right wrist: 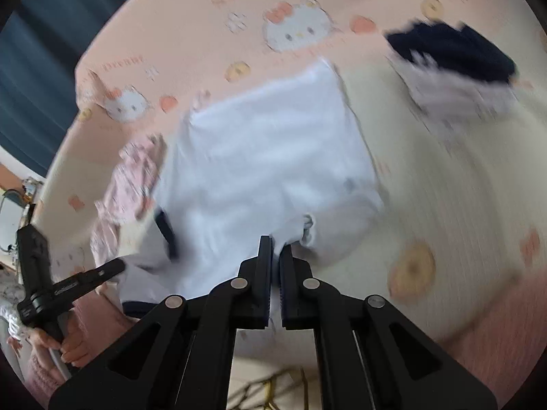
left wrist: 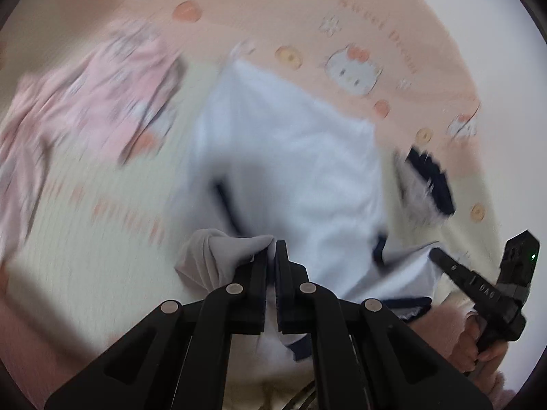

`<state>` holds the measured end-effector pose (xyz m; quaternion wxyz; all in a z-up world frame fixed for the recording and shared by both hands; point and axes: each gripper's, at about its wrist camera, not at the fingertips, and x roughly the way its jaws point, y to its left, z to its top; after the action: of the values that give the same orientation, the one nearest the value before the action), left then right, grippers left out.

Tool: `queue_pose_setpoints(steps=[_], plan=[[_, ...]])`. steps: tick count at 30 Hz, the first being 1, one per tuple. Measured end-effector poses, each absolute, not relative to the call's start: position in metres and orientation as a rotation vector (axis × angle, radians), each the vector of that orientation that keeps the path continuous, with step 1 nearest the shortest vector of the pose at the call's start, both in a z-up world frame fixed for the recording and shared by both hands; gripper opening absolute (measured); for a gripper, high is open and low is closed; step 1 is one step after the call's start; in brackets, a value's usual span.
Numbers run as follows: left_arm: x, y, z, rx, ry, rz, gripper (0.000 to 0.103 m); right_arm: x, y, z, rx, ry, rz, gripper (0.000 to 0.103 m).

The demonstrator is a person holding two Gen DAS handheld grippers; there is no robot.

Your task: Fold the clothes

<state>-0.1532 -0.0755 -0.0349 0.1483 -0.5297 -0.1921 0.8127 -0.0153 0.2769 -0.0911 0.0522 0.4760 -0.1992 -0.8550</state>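
The white garment (left wrist: pixel 290 157) lies spread on the bed in front of me, its near edge lifted where both my tongs have it. It is white with dark navy trim (left wrist: pixel 408 304) along the near hem and at one cuff. Its long axis runs away from me toward the peach band of the bedspread (left wrist: pixel 273 10), far edge lying flat.

My left gripper (left wrist: pixel 271 249) is closed on a bunched fold of the white cloth, which wads up grey just left of its tips. My right gripper (right wrist: pixel 276 249) is likewise pinched shut on the near edge, a little curl of fabric standing up just right of its fingers.

The bedspread is cream with a peach border printed with cat faces with bows, doughnuts and flowers. There is peach script on the border; I read "Sweet Dream" in the left view, though it is blurred.

From the left wrist I see my right gripper off to the right with lettering that looks like "DAS" on its arm, and a pink patterned garment (left wrist: pixel 85 102) crumpled to the left of the white one. From the right wrist I see a dark blue curtain (right wrist: pixel 51 51) beyond the bed edge. A dark navy and white garment (right wrist: pixel 454 65) lies to the right, apart from the white one.
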Motion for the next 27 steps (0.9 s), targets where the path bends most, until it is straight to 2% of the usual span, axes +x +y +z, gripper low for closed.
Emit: queue_pose_setpoints(steps=[4, 8, 9, 10, 12, 14, 16, 19, 20, 21, 24, 27], plan=[[-0.223, -0.071, -0.047, -1.514, -0.556, 2.338, 0.004, -0.081, 0.289, -0.088, 1.42, -0.585, -2.638, 0.002], [-0.285, -0.07, -0.086, -1.597, -0.587, 2.274, 0.005, -0.138, 0.308, -0.12, 1.499, -0.597, -2.655, 0.003], [-0.299, -0.07, -0.096, -1.62, -0.596, 2.258, 0.009, -0.152, 0.313, -0.133, 1.53, -0.604, -2.651, 0.003], [-0.313, -0.071, -0.106, -1.642, -0.61, 2.24, 0.023, -0.166, 0.319, -0.145, 1.561, -0.612, -2.647, 0.004], [-0.334, -0.073, -0.127, -1.675, -0.671, 2.185, 0.038, -0.192, 0.326, -0.184, 1.687, -0.596, -2.594, 0.009], [-0.349, -0.076, -0.133, -1.673, -0.713, 2.169, 0.039, -0.208, 0.331, -0.208, 1.749, -0.596, -2.556, 0.01], [-0.349, -0.081, -0.116, -1.577, -0.714, 2.215, 0.046, -0.207, 0.335, -0.197, 1.669, -0.642, -2.572, 0.017], [-0.326, -0.093, -0.091, -1.463, -0.672, 2.331, 0.06, -0.196, 0.342, -0.171, 1.525, -0.714, -2.609, 0.038], [-0.315, -0.097, -0.085, -1.449, -0.65, 2.375, 0.061, -0.187, 0.345, -0.161, 1.488, -0.724, -2.637, 0.05], [-0.303, -0.102, -0.08, -1.444, -0.625, 2.418, 0.061, -0.178, 0.348, -0.153, 1.459, -0.728, -2.666, 0.056], [-0.259, -0.111, -0.088, -1.537, -0.571, 2.465, 0.061, -0.144, 0.352, -0.143, 1.489, -0.657, -2.73, 0.062], [-0.22, -0.119, -0.107, -1.59, -0.654, 2.409, 0.061, -0.116, 0.354, -0.152, 1.604, -0.575, -2.777, 0.067]])
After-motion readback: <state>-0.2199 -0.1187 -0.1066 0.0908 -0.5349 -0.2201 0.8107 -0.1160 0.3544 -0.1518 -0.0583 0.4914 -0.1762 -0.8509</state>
